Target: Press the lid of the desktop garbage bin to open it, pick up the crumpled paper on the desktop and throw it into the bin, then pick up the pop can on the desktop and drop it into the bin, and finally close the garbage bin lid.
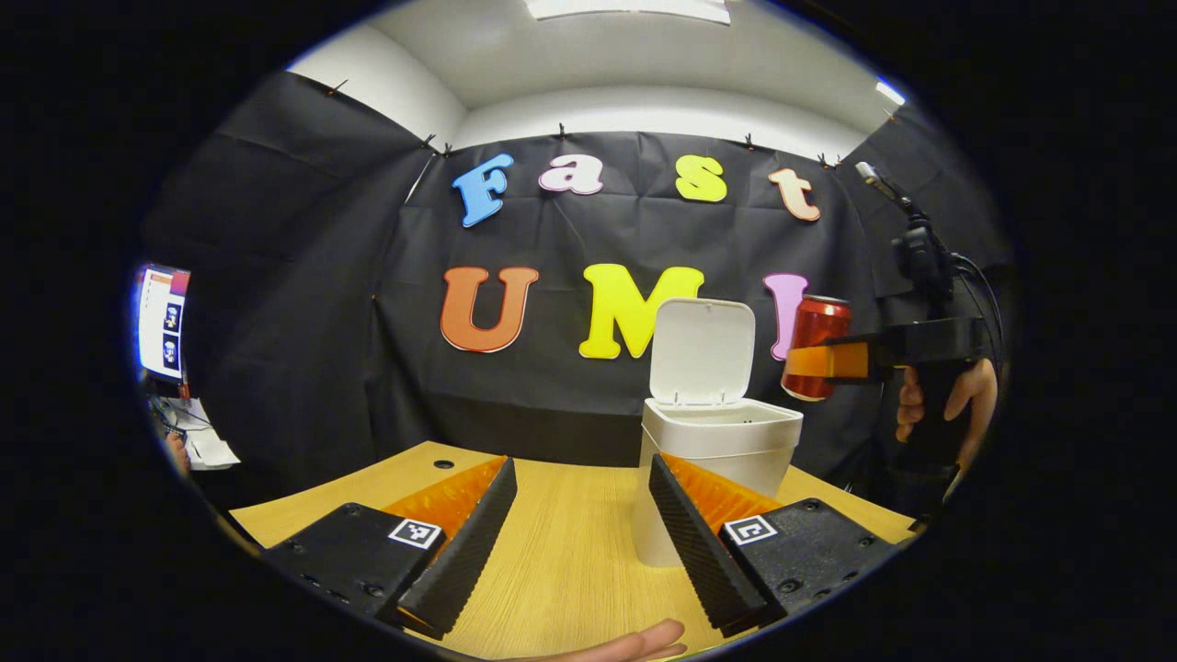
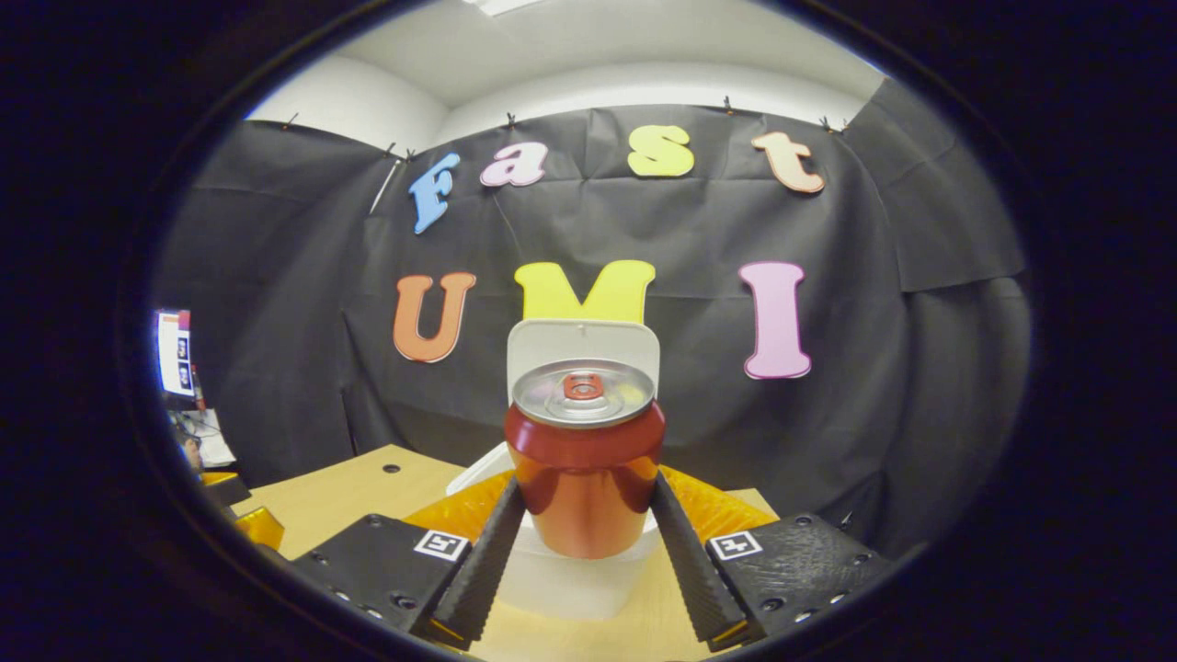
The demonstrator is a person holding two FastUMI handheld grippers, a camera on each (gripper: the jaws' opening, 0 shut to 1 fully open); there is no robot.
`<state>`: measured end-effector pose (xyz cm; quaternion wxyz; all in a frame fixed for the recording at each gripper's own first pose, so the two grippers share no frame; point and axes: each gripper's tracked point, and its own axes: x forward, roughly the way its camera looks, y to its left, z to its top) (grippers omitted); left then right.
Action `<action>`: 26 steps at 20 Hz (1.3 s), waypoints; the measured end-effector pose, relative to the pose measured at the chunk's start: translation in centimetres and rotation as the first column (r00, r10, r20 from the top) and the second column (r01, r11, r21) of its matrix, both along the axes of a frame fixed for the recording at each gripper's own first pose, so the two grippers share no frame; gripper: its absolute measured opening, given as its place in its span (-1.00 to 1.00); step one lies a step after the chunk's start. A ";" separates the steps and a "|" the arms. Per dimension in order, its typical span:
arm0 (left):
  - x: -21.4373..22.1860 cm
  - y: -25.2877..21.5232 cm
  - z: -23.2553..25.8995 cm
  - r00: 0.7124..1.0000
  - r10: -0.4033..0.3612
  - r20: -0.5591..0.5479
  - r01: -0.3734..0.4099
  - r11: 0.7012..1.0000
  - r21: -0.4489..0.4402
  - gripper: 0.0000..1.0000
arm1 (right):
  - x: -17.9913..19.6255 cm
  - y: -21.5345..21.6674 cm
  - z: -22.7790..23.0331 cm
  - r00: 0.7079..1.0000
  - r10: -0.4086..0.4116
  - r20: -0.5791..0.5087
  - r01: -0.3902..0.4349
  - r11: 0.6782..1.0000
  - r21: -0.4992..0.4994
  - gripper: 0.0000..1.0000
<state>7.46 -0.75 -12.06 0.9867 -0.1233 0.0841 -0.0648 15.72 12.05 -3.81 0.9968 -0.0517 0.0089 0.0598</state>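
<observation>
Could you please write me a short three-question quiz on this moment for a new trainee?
1. True or false: the lid of the garbage bin stands open.
2. What does the right gripper hold? A) crumpled paper B) a red pop can C) nothing
3. Fill in: in the left gripper view the can hangs in the air to the ___ of the bin.

Key
1. True: the lid is tipped up behind the rim.
2. B: both jaws press on the upright can.
3. Right. The left gripper is open above the wooden table, holding nothing.

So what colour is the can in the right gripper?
Red, with a silver top; the can shows best in the right gripper view.
</observation>
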 end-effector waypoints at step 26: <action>2.6 3.6 -1.5 0.992 0.109 0.056 -0.107 0.993 -0.046 0.88 | 11.2 4.3 -0.5 0.998 -0.042 -0.051 0.043 0.999 0.017 0.63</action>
